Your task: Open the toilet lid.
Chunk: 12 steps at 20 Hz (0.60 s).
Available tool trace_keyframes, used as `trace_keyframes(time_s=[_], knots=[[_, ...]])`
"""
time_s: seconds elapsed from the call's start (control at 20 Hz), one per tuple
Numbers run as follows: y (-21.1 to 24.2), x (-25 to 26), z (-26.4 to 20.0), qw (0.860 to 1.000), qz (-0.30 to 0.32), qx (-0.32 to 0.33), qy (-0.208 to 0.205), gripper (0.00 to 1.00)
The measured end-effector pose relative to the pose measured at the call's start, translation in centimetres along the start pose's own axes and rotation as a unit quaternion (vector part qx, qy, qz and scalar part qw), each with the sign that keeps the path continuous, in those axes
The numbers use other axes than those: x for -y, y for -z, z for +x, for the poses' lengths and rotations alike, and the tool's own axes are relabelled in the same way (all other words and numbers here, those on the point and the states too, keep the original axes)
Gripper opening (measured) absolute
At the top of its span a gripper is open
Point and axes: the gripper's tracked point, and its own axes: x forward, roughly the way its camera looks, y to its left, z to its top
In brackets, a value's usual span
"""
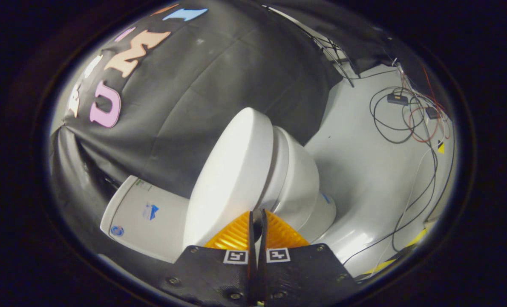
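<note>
1. Held at the near end of the scene, the tool [257,221] is pointing forward at the toilet, and its two orange ribbed fingers [234,234] are standing almost together, with only a thin gap between them.
2. Between the fingertips the near edge of the toilet lid [232,170] is appearing to sit, but I cannot tell whether both fingers are really pressing on it.
3. The toilet lid is lying just ahead of the fingers as a wide white oval, and it is appearing tilted in this view; a narrow gap is showing between it and the toilet bowl [300,183] on its right side.
4. The toilet bowl is standing on the grey floor [364,170], which is spreading out to the right and far side.
5. The toilet tank [147,217] is lying to the left of the lid, white, with small blue stickers on it.
6. Behind the toilet, the black cloth wall [219,76] of the booth is hanging in folds.
7. Far to the right, thin black and red cables [400,123] are lying in loops on the floor, together with small dark boxes.
</note>
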Motion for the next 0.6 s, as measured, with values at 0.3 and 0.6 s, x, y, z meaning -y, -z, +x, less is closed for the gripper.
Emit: trace_keyframes(time_s=[0.3, 0.6], knots=[[0.2, -0.4, -0.8, 1.0, 0.013, -0.005, 0.003, 0.01], [-0.1, -1.5, -1.5, 0.998, 0.056, -0.015, -0.004, 0.01]])
